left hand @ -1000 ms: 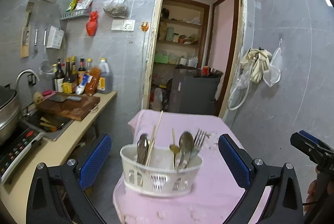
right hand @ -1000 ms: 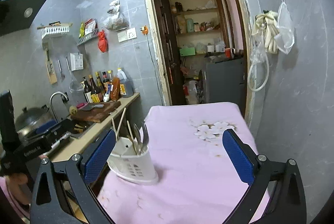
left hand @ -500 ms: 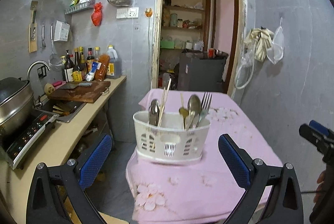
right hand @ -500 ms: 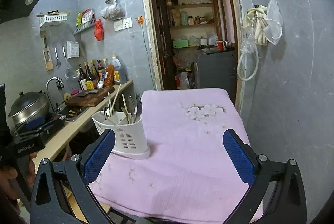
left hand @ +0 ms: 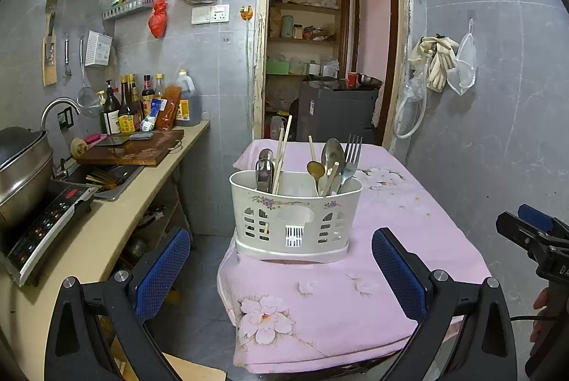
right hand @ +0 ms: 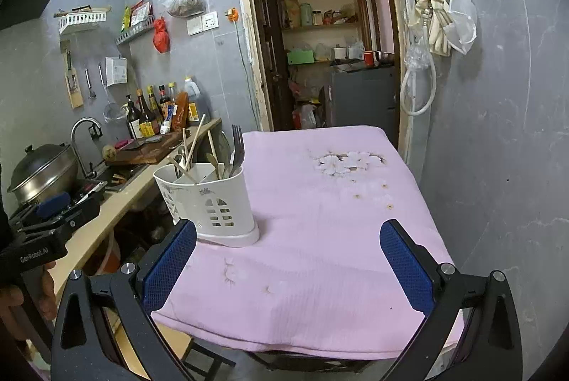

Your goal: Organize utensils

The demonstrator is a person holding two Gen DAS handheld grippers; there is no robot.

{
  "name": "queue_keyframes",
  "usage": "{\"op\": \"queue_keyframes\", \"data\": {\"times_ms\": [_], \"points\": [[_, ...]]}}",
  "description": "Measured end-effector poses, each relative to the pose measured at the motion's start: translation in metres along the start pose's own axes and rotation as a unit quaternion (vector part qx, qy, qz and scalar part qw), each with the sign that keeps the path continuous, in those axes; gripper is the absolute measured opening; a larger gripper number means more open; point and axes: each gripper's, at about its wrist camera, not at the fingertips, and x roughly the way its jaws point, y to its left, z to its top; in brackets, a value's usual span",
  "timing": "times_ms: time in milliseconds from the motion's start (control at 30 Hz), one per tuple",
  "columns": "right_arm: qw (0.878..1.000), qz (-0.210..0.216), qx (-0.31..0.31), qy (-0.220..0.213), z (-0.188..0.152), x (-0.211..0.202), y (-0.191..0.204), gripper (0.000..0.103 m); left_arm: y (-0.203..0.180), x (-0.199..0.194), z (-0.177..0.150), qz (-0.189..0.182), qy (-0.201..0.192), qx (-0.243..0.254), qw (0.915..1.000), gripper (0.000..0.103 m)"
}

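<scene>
Left claw (left hand: 281,269): released, blue pads wide apart, nothing between them. It hangs off the near end of the table (left hand: 419,231), aimed squarely at the white utensil holder (left hand: 295,214).

Right claw (right hand: 284,263): also released and empty — over the near table edge, with the holder just ahead of its left pad.

Holder stands upright on the pink cloth (right hand: 320,239), close to the table's left edge, beside the kitchen counter. Inside, from the left-wrist view: spoons (left hand: 265,169) and chopsticks (left hand: 282,153) in the left compartment; a fork (left hand: 350,157), a large spoon (left hand: 332,151), a small brown spoon and one more stick in the right compartment. All lean loosely, handles down. Types look mixed on the right side, so sorting seems not finished.

Risks, judged from here:
- Holder sits near the table edge; a sideways pull on a utensil could tip or slide it off.
- Cloth is loose and overhangs — a claw catching it would drag the holder.
- Thin chopsticks and smooth spoon bowls may slip or twist in the pads.
- Crowded items on the right; closing on one may pinch its neighbour too.
</scene>
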Motion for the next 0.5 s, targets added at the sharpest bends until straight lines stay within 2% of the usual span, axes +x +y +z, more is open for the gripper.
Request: {"op": "queue_keyframes", "data": {"times_ms": [500], "points": [[1.0,-0.006,-0.001,-0.001,0.0047,-0.0007,-0.0019,0.102,-0.0015,0.0003,-0.0009,-0.007,-0.001,0.0,1.0,0.103]]}}
